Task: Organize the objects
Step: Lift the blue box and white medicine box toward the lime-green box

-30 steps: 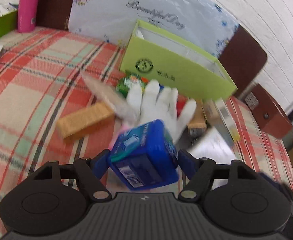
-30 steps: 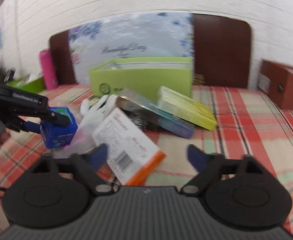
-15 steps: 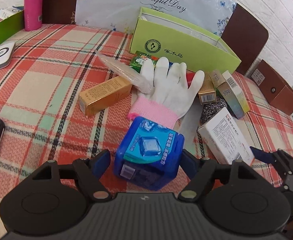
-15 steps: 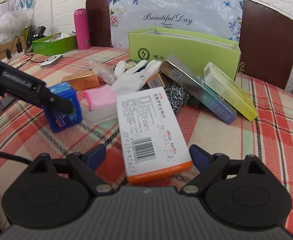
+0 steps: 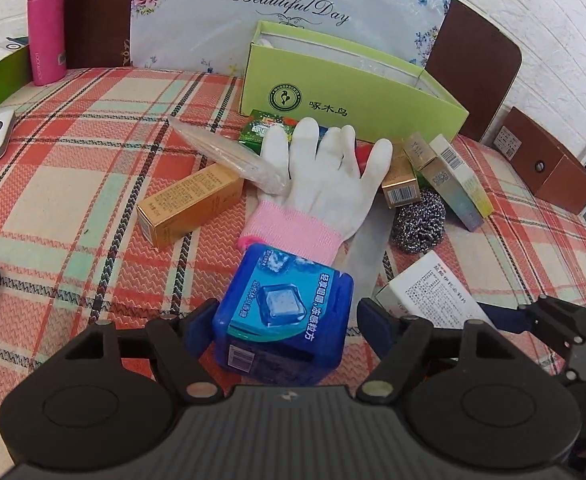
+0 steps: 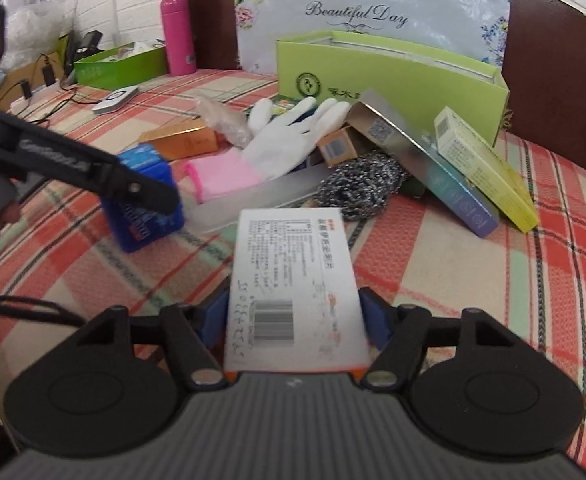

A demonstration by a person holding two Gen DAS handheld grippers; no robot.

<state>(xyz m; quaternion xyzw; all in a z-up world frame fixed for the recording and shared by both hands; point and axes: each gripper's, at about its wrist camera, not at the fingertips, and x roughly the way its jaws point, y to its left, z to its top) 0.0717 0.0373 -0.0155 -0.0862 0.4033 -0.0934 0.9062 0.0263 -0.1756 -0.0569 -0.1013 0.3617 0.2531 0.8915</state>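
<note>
The left tool (image 5: 285, 320) has a blue cube-shaped box (image 5: 289, 312) between its fingers; the left pad lies against the box's side, while a narrow gap shows at the right pad, so whether the box is firmly clamped cannot be told. The box rests low over the plaid-covered bench (image 5: 73, 184), just in front of the pink cuff of a white glove (image 5: 325, 184).

The right tool (image 6: 295, 320) has just been closing, and a white medicine carton with an orange end (image 6: 293, 280) sits between its fingers, both blue pads against the carton's long sides. The carton lies lengthwise, barcode toward the camera.

Behind the glove stands an open green box (image 5: 353, 92), empty as far as the white lining shows. Against its front wall lies a small green packet (image 5: 267, 128). Left of the glove: a gold carton (image 5: 189, 204) lying flat, with a clear plastic wrapper (image 5: 233, 156) resting across its far end. Right of the glove: a small gold box (image 5: 399, 184), a steel scouring ball (image 5: 419, 220), and two long flat cartons (image 5: 453, 176) leaning together. A pink flask (image 5: 47, 20) stands upright at the far left edge.
</note>
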